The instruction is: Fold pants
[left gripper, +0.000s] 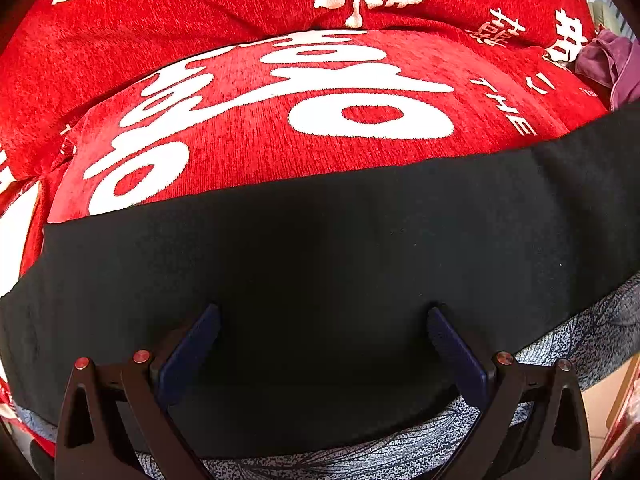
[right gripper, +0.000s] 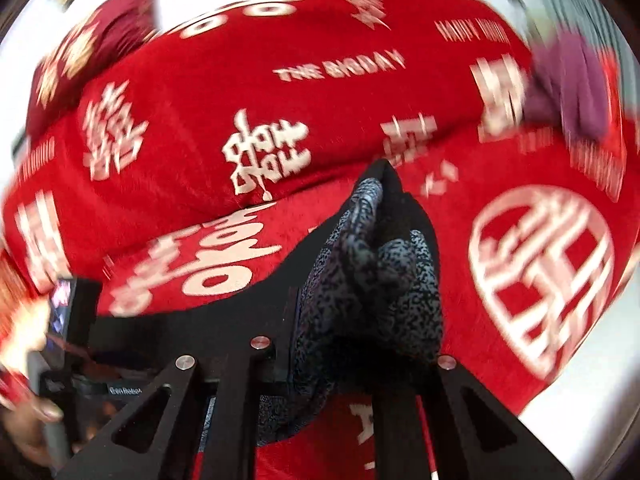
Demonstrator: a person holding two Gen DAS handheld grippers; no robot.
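Observation:
The pants (left gripper: 320, 248) lie as a wide black band across the red blanket, with a blue-grey speckled layer (left gripper: 580, 332) showing along their near edge. My left gripper (left gripper: 324, 320) points down over the black cloth, open, its blue pads (left gripper: 196, 344) wide apart and nothing pinched between them. In the blurred right wrist view, my right gripper (right gripper: 360, 304) is shut on a bunched end of the pants (right gripper: 360, 264), black and speckled cloth standing up between the fingers and hiding the tips. The black cloth trails from there to the lower left.
A red blanket (left gripper: 248, 148) with large white characters covers the bed or sofa. A purple garment (left gripper: 604, 64) lies at its far right, also in the right wrist view as purple garment (right gripper: 568, 84). A hand (right gripper: 24, 420) holds the other gripper's body at lower left.

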